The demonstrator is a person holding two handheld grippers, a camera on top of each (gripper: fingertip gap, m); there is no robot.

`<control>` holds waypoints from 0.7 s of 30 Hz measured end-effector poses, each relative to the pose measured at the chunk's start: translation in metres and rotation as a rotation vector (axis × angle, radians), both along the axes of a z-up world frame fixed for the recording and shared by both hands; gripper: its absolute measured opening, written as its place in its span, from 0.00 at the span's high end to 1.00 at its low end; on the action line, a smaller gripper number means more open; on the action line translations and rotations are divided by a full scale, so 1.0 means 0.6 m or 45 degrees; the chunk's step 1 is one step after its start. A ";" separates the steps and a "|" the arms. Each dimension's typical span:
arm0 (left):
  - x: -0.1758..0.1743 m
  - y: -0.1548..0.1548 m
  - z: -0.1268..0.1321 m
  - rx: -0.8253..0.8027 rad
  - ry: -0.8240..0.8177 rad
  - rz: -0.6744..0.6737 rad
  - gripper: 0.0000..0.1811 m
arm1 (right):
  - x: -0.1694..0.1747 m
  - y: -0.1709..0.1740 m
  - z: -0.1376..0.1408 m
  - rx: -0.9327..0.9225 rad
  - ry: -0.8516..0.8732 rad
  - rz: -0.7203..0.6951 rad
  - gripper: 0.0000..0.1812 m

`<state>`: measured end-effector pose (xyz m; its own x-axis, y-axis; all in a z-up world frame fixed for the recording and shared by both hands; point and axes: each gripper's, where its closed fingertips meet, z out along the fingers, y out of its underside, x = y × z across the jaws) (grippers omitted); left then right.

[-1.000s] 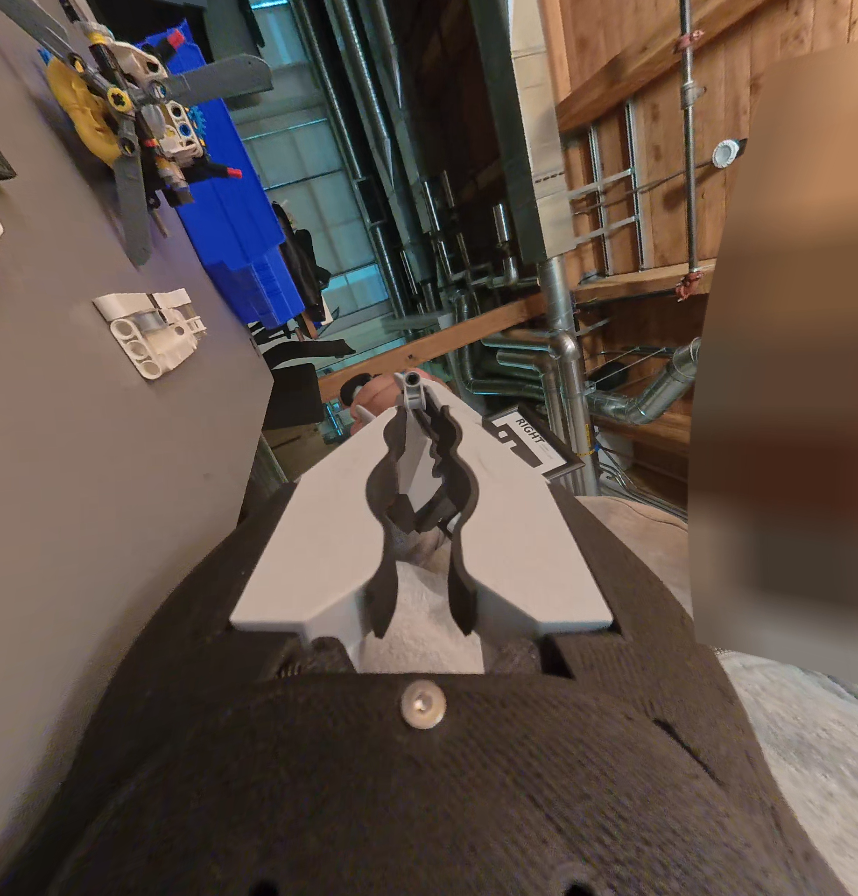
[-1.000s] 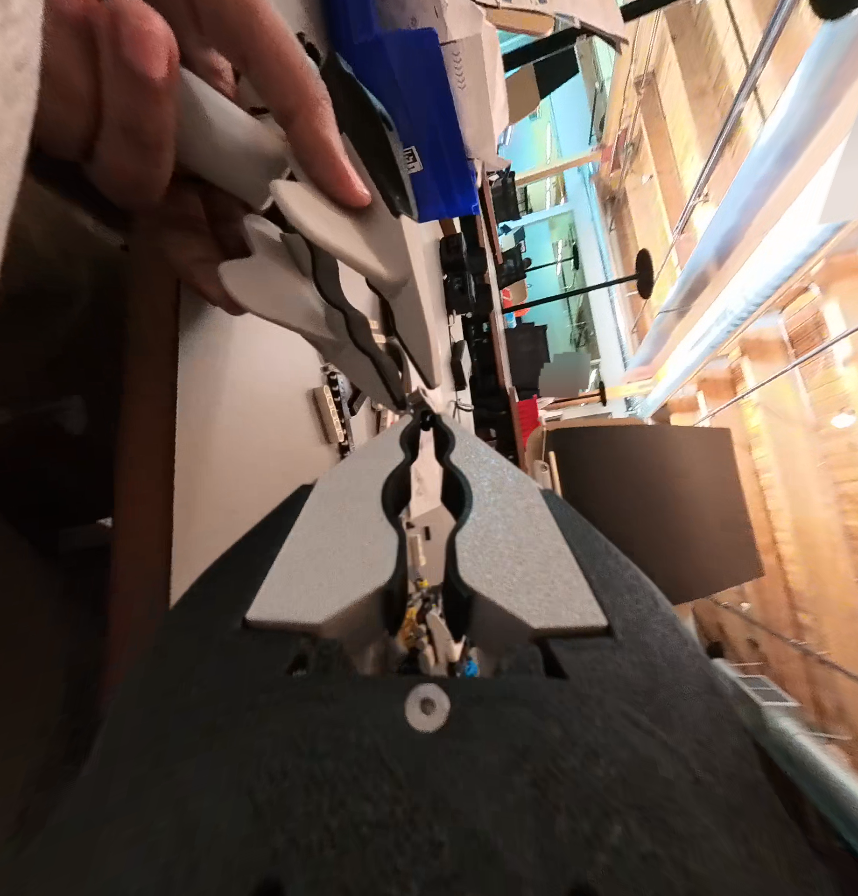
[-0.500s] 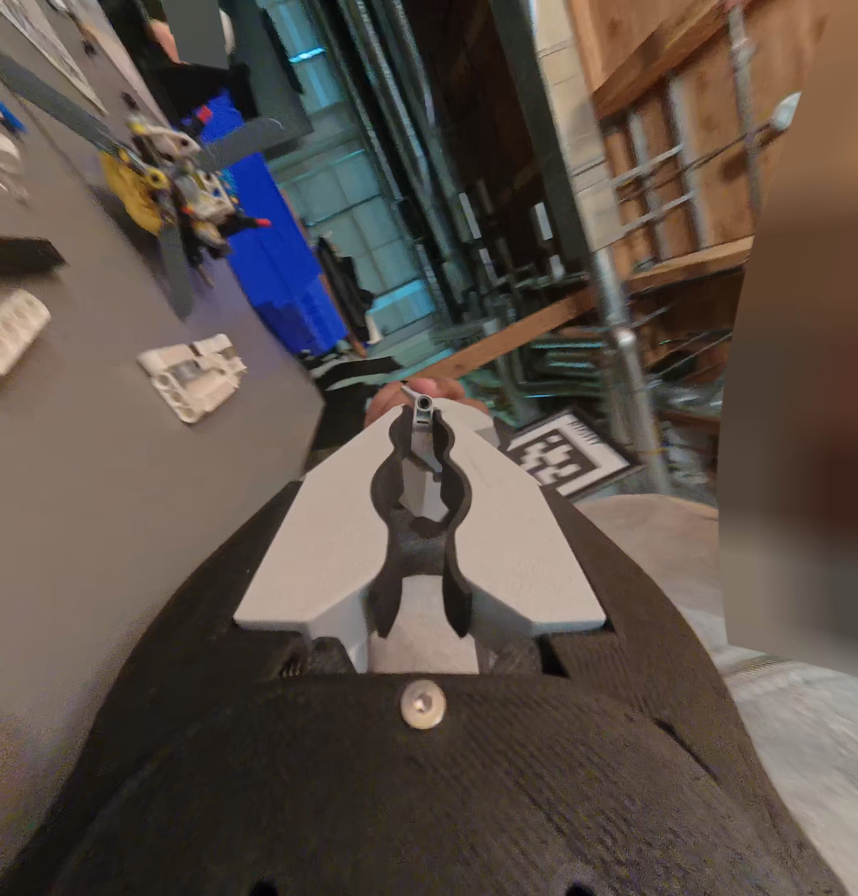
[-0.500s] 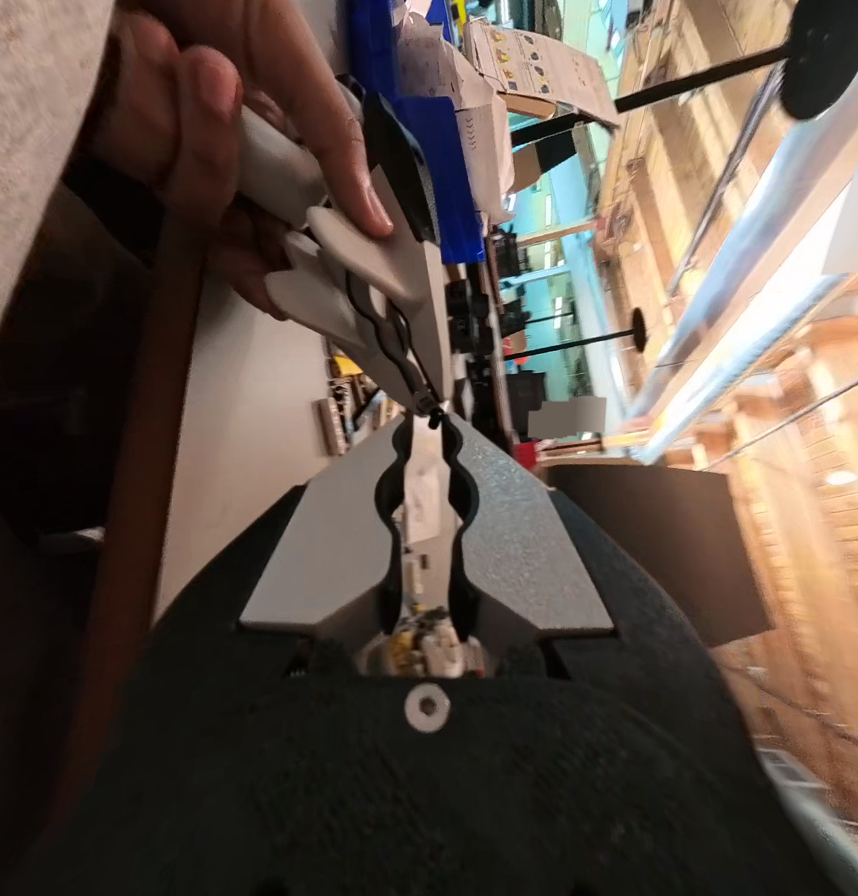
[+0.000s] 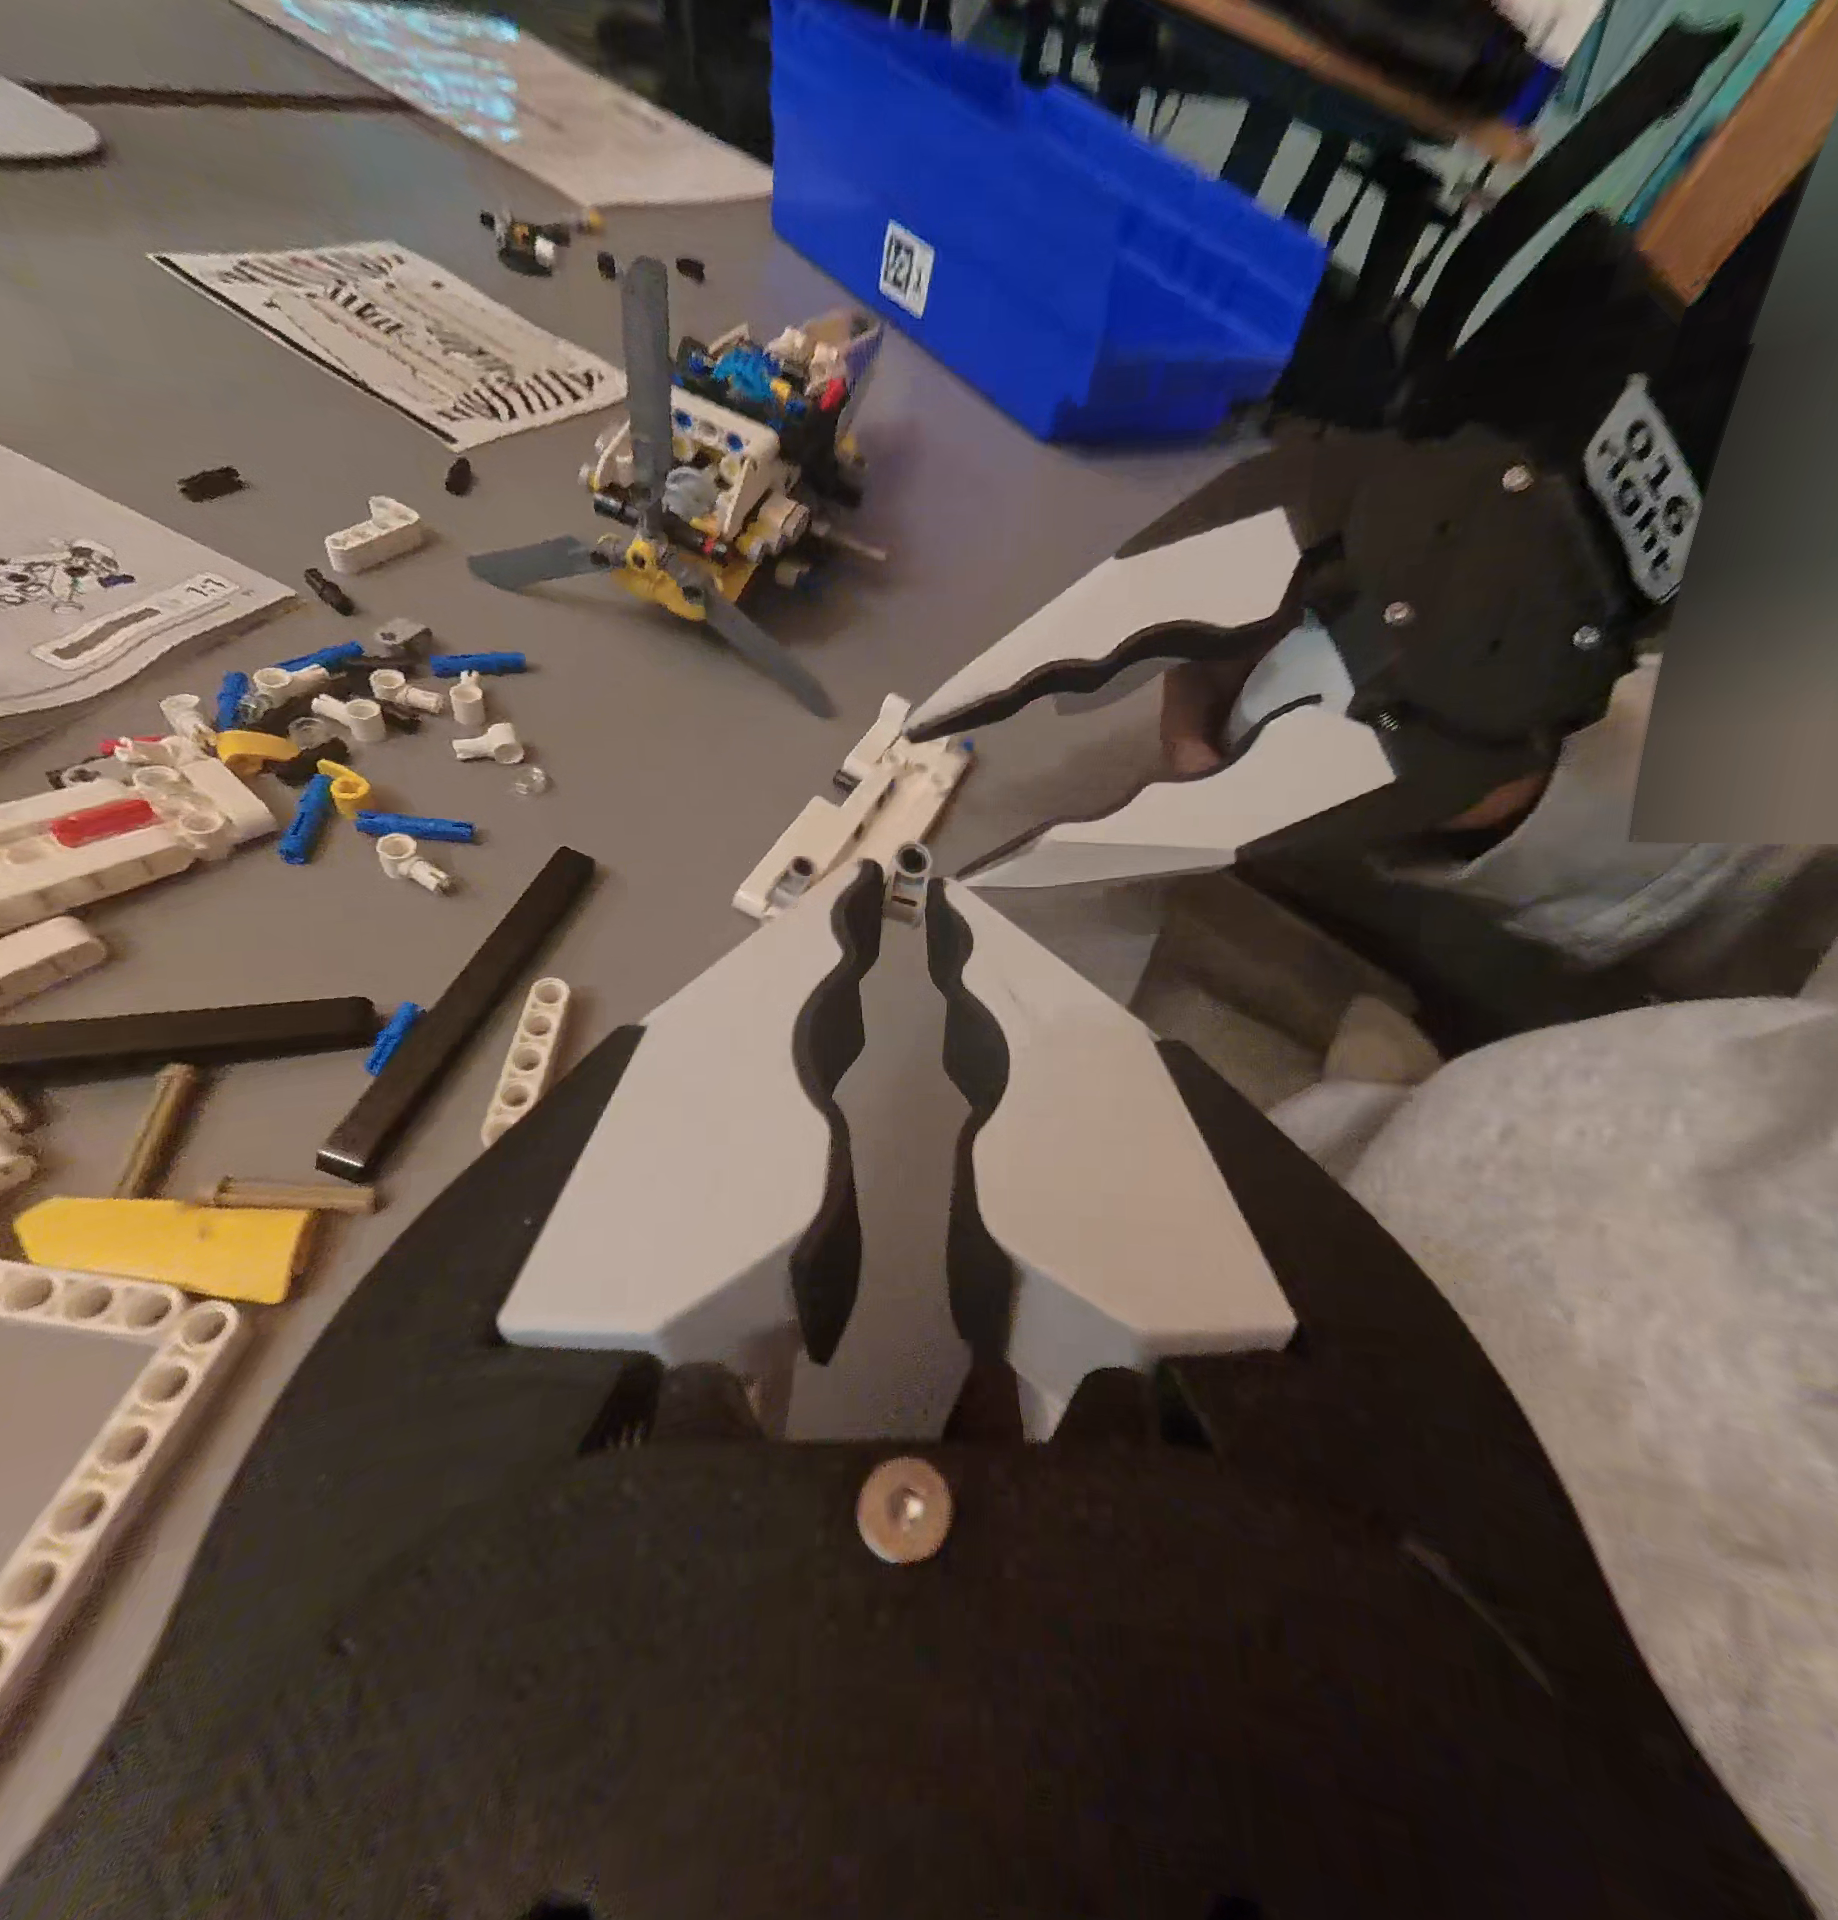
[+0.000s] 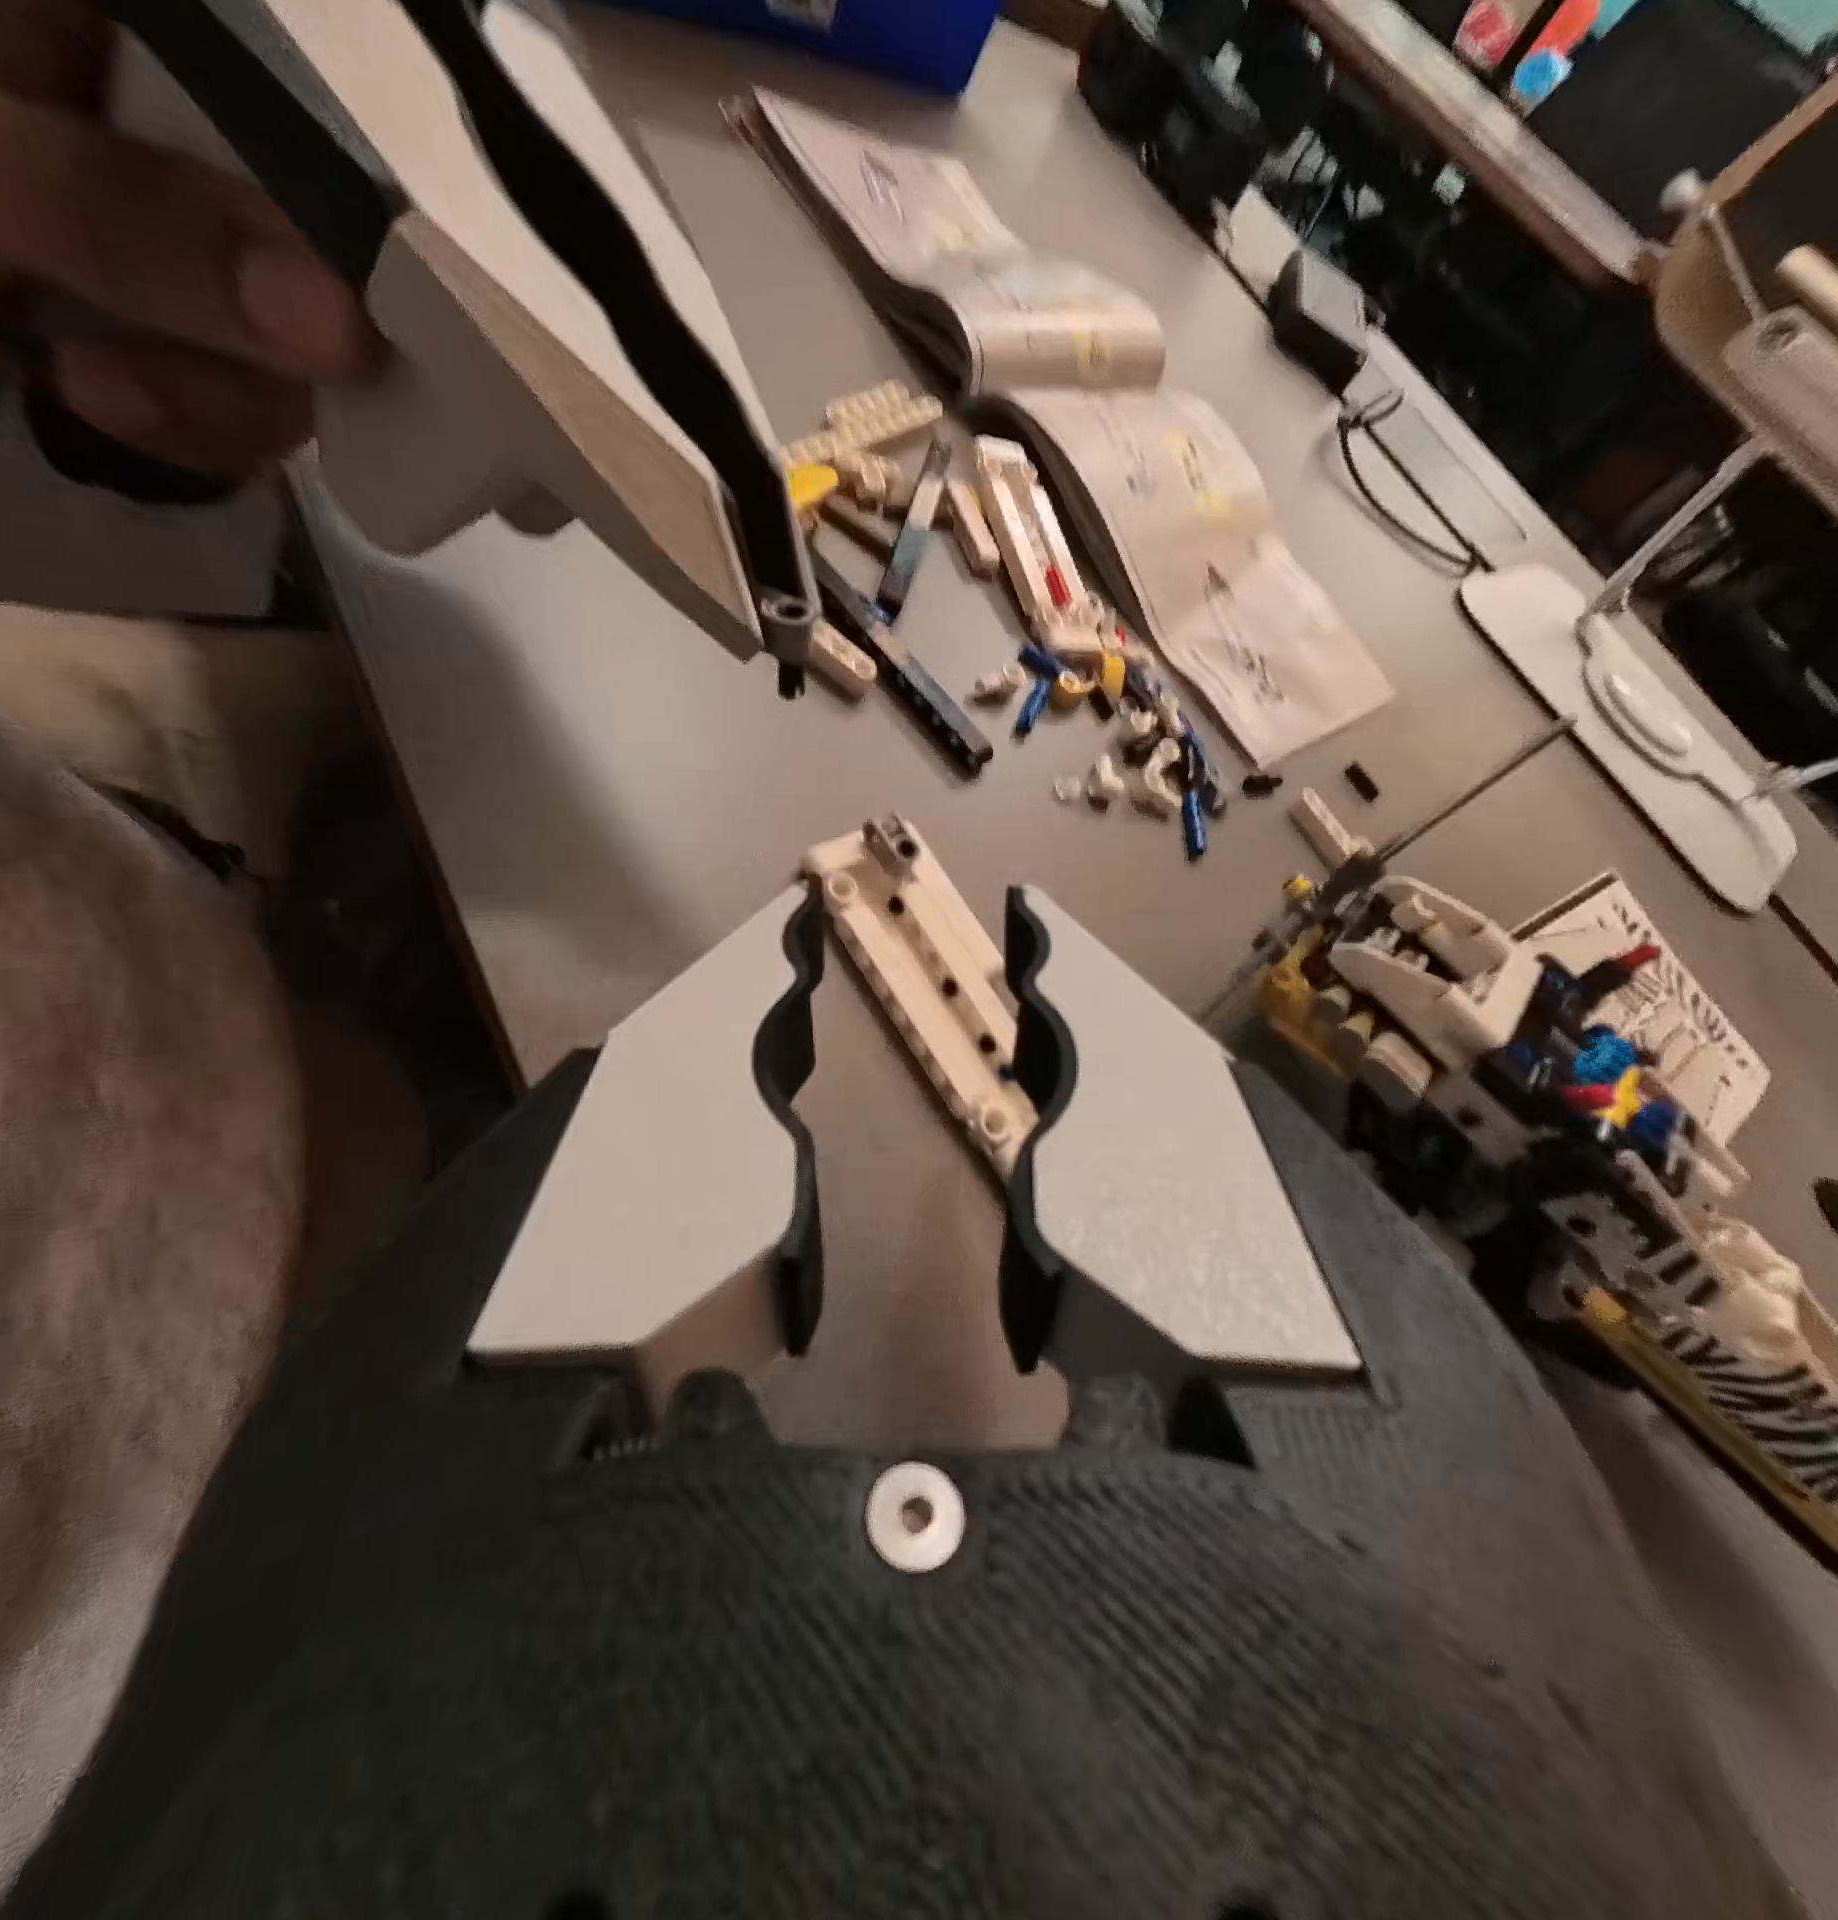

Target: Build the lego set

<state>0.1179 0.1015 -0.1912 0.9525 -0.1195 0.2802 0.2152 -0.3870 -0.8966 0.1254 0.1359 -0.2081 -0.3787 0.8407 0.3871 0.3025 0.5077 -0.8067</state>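
Grey table (image 5: 946,499) carries a part-built model (image 5: 717,488) and many loose pieces (image 5: 375,748); left tool (image 5: 902,891) pinches a grey connector (image 5: 909,871); right tool (image 6: 913,914) gapes around, perhaps not gripping, a white beam assembly (image 6: 925,987).

Dim, motion-blurred, wide-angle edge distortion

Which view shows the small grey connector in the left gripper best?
The right wrist view: the grey connector shows side-on at the left gripper tips, with its black pin below. The left wrist view shows only its end between the fingertips.
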 end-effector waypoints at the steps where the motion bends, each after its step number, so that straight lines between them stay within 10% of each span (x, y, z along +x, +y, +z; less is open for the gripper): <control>1: -0.005 0.003 -0.005 -0.027 0.019 -0.008 0.97 | -0.001 0.004 -0.006 0.006 -0.012 -0.011 0.81; 21: 0.006 0.039 -0.053 -0.321 0.120 -0.191 0.96 | -0.018 0.001 -0.049 -0.295 -0.394 0.078 0.73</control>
<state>0.1213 0.1247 -0.2229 0.9527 -0.1986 0.2299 0.0591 -0.6210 -0.7816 0.1145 0.1367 -0.2375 -0.5002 0.8645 0.0494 0.5240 0.3476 -0.7776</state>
